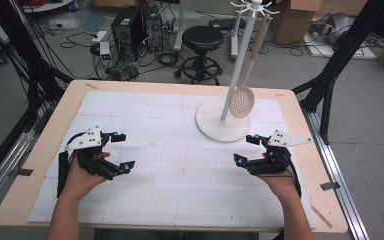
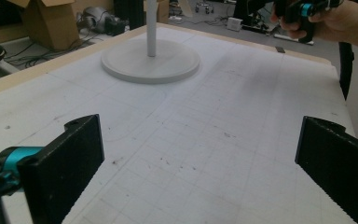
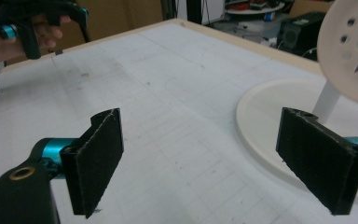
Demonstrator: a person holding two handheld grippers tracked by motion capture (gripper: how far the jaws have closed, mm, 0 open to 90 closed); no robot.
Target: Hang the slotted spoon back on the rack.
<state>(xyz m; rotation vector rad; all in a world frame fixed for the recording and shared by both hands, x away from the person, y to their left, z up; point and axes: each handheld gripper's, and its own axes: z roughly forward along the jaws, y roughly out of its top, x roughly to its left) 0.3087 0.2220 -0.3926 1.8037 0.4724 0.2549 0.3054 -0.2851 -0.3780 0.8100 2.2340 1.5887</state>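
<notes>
Right now you hold both grippers, left [image 1: 123,151] and right [image 1: 245,149], wide apart and empty above the mat [image 1: 180,165]. Your skimmer [image 1: 242,101] hangs from the stand [image 1: 223,122] at the far right.

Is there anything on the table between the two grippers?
No. In the high view, just bare white mat lies between the left gripper and right gripper.

A light wooden table [image 1: 305,145] carries a white gridded mat [image 1: 180,175] across most of its top; a white round-based stand [image 1: 220,125] sits on the mat's far right part.
</notes>
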